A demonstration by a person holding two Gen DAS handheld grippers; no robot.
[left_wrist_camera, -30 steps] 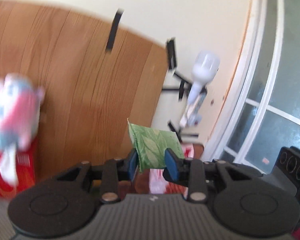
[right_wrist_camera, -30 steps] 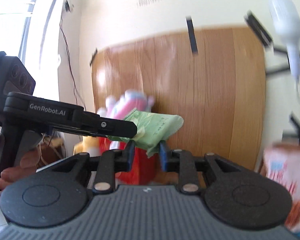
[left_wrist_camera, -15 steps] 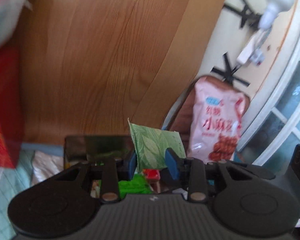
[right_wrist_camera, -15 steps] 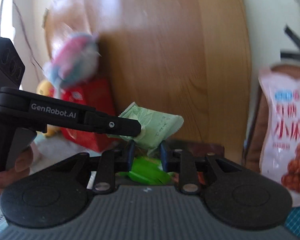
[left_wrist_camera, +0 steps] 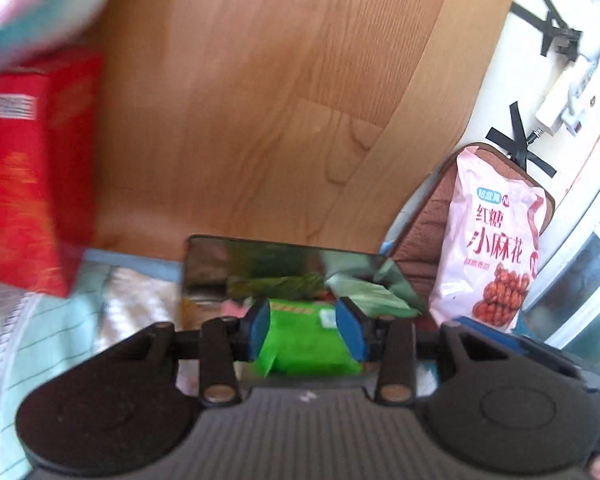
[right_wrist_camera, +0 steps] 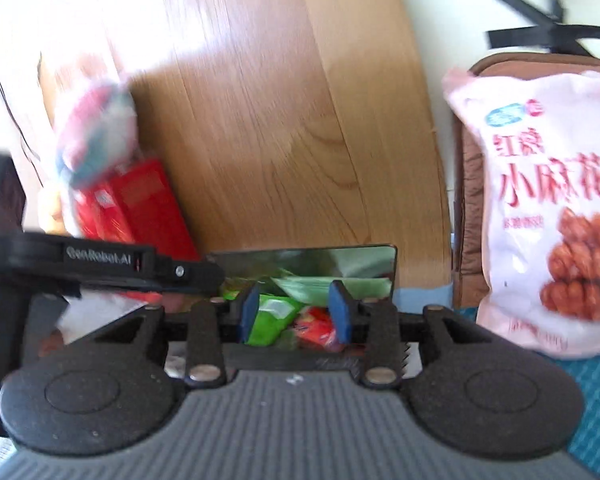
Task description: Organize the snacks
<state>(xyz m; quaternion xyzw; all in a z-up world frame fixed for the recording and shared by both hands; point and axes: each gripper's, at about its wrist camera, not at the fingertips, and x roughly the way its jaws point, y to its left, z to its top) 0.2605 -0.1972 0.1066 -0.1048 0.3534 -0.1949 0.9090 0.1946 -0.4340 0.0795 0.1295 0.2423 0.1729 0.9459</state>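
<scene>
A shiny box (left_wrist_camera: 260,254) with a mirror-like wall holds several small snack packets. A pale green leaf-print packet (left_wrist_camera: 374,292) lies in it, also seen in the right wrist view (right_wrist_camera: 312,284). My left gripper (left_wrist_camera: 306,330) is open above a bright green packet (left_wrist_camera: 304,344), which lies between the pads without being pinched. My right gripper (right_wrist_camera: 294,312) is open over the same box (right_wrist_camera: 372,256), above a bright green packet (right_wrist_camera: 270,318) and a red one (right_wrist_camera: 318,326). The left gripper's body (right_wrist_camera: 100,266) shows at the left of the right wrist view.
A large pink snack bag (left_wrist_camera: 492,248) leans on a brown cushion (left_wrist_camera: 420,236) to the right of the box. A red carton (left_wrist_camera: 32,176) stands at the left with a pink plush toy (left_wrist_camera: 28,12) on top. A wooden board (left_wrist_camera: 260,100) stands behind.
Both grippers tilted down toward the box and opened. The pale green packet they held together has dropped into the box.
</scene>
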